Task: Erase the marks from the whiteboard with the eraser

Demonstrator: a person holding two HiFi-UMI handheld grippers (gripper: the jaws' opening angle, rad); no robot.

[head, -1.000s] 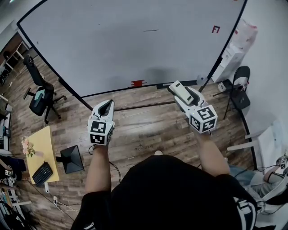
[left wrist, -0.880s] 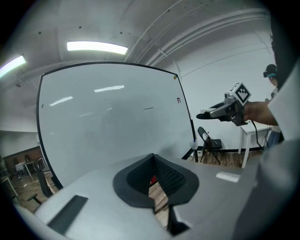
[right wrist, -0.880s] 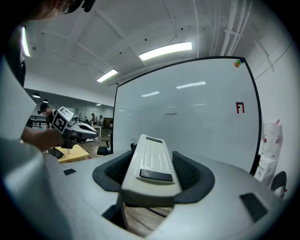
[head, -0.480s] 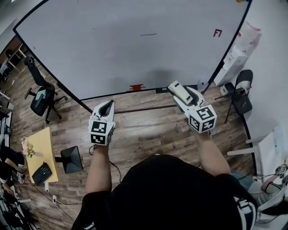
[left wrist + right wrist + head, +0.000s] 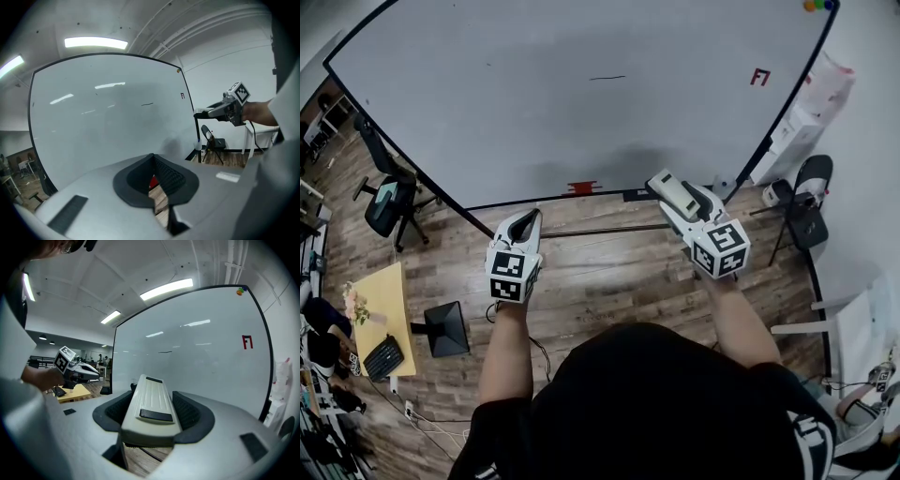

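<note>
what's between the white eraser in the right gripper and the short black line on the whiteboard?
Only bare board: in the right gripper view, nothing separates the white block eraser from the short black line on the whiteboard.

We've got both arms out in front, bare forearms reaching forward, elbows bent. Our left gripper [image 5: 527,217] sits lower and nearer in, pointing ahead, its jaws pressed together with nothing between them. Its marker cube [image 5: 508,277] faces up at us. Our right gripper [image 5: 686,202] is angled up and to the left, jaws clamped on either side of the eraser [image 5: 667,188]. Its cube [image 5: 722,247] is tilted just above the wrist. The two grippers are well apart.
</note>
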